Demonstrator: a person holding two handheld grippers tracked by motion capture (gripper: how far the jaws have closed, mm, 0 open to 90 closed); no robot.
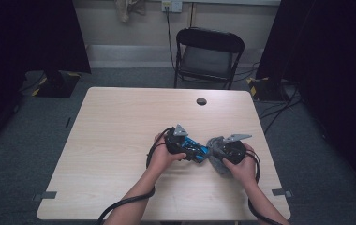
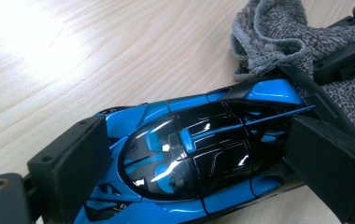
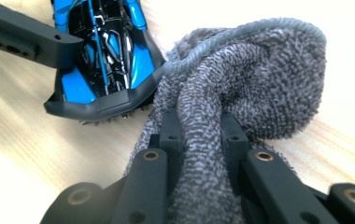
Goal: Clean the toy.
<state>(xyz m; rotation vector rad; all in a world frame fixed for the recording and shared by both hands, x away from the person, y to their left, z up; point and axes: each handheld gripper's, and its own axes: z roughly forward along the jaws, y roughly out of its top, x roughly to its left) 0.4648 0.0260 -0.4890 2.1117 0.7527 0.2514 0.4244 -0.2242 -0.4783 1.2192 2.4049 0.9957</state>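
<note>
The left gripper is clamping the car across its flanks, pads pressing on both sides, and holding it on the table. The right gripper is pinching a fold of the cloth tight, bunched just beside the car's tail. The car is looking light, rigid and glossy (likely slippery, with thin fins that could snap), so the flanks are suiting the grip, while the soft cloth is taking a pinch anywhere.
</note>
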